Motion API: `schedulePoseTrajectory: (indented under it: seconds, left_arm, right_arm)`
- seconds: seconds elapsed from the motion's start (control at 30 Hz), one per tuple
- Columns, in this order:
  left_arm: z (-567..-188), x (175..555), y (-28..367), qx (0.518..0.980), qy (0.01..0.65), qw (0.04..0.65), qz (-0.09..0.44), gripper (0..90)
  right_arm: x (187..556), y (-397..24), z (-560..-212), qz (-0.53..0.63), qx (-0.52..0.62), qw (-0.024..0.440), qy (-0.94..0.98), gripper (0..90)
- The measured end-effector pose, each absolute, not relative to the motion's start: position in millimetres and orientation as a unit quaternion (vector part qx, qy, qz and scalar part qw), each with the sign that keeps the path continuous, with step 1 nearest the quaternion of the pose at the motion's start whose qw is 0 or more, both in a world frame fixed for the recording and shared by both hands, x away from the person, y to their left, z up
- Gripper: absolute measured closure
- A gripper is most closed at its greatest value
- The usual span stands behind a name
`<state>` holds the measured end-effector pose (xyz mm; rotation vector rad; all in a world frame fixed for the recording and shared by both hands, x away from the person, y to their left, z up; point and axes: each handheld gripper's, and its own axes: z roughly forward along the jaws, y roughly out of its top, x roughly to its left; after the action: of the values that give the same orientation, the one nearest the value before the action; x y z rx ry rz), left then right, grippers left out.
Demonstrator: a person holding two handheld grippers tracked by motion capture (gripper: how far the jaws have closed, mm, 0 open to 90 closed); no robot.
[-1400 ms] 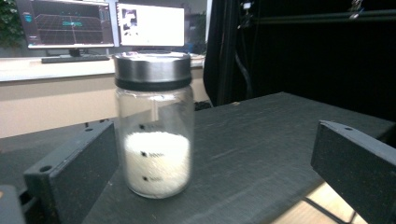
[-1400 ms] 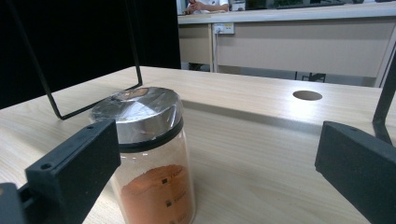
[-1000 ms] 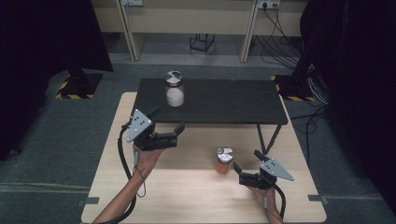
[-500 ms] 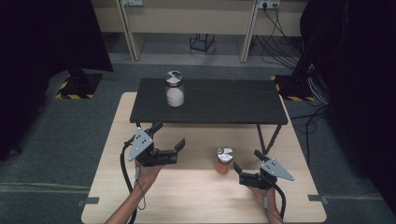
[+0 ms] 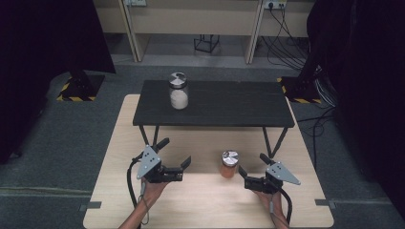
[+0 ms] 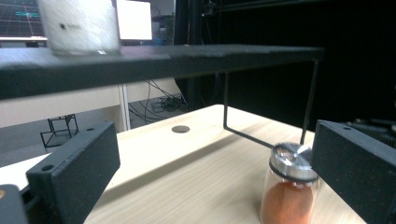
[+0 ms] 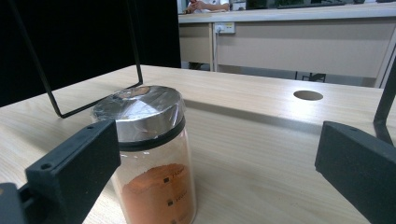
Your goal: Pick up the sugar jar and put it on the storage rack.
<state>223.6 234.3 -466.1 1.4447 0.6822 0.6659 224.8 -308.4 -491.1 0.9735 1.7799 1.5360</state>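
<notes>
A glass jar of orange powder (image 5: 229, 164) with a silver lid stands on the wooden table (image 5: 200, 205), in front of a low black shelf (image 5: 224, 102). On that shelf stands a jar of white powder (image 5: 178, 90). My left gripper (image 5: 175, 152) is open, left of the orange jar and apart from it. In the left gripper view, the orange jar (image 6: 289, 186) sits ahead by the right jaw of the left gripper (image 6: 215, 140). My right gripper (image 5: 252, 163) is open just right of the jar. Its own view puts the orange jar (image 7: 149, 154) close ahead, beside the left jaw of the right gripper (image 7: 217, 144).
The shelf's thin black wire legs (image 5: 270, 143) rise from the table behind the orange jar. A round hole (image 7: 308, 95) is cut in the tabletop. Desks and cables stand beyond on the grey floor (image 5: 57, 143).
My left gripper has drawn back from the shelf's front edge toward the near side of the table and lower. The right gripper and both jars have stayed put.
</notes>
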Motion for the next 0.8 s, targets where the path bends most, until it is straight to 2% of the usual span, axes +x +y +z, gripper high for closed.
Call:
schedulePoseTrajectory:
  seconds: [0.8]
  left_arm:
    - [-512, 219, 236, 0.653, 0.306, 0.622, 0.306, 1.0]
  right_arm:
    - [225, -308, -491, 0.576, 0.365, 0.295, 0.670, 0.3]
